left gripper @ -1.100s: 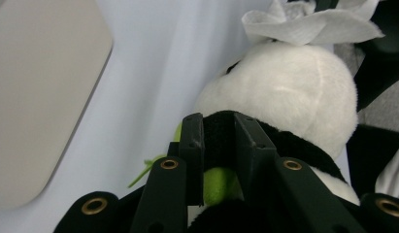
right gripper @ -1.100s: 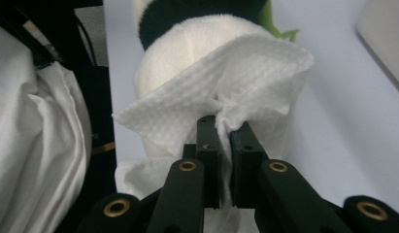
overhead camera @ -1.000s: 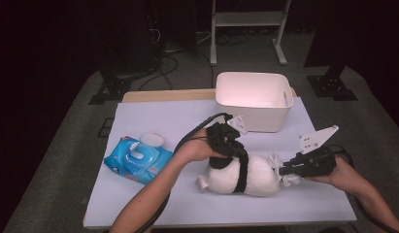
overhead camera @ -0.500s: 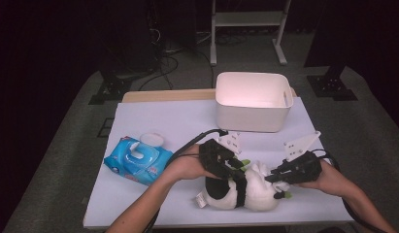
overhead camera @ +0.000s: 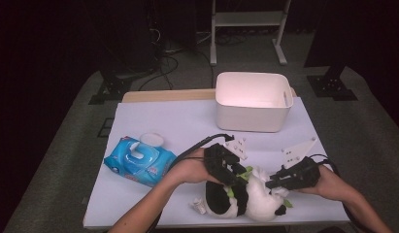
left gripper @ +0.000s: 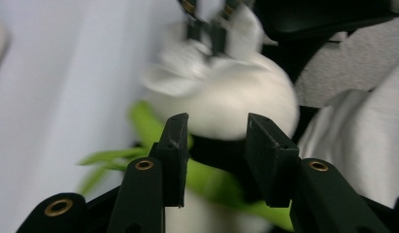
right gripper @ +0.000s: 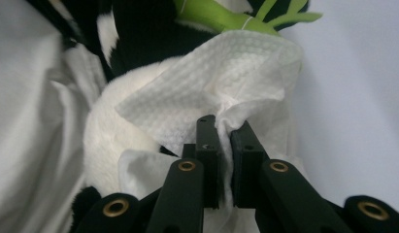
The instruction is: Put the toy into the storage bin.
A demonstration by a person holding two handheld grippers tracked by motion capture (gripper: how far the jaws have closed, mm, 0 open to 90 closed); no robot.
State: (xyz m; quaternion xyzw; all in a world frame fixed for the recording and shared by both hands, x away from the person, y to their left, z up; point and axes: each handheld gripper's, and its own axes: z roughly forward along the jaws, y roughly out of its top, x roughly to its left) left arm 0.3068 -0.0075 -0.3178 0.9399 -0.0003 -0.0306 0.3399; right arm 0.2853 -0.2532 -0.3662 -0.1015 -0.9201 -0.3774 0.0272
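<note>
High view, surface: a pale lilac-white surface [overhead camera: 163, 121] carries a white rectangular plastic tub [overhead camera: 253, 101] at the back and a blue soft pack of wet wipes [overhead camera: 139, 161] with its round white lid flipped up at the left.
High view, toy: a black-and-white plush panda toy [overhead camera: 241, 196] with green bamboo leaves lies on its side near the front edge, between the two hands.
High view, tools: the left tool [overhead camera: 234, 174] rests over the panda's upper side; the right tool [overhead camera: 271, 183] points at the panda from the right.
Left gripper view: the left tool [left gripper: 214, 145] has its jaws partly apart, having just been opening; the panda's white fur and a green bamboo stalk [left gripper: 211, 182] sit between and behind them, with no pad visibly pressing.
Right gripper view: the right tool [right gripper: 224, 145] is pinched tight on a white embossed wet wipe [right gripper: 211, 92], which lies against the panda's fur beside the bamboo.
</note>
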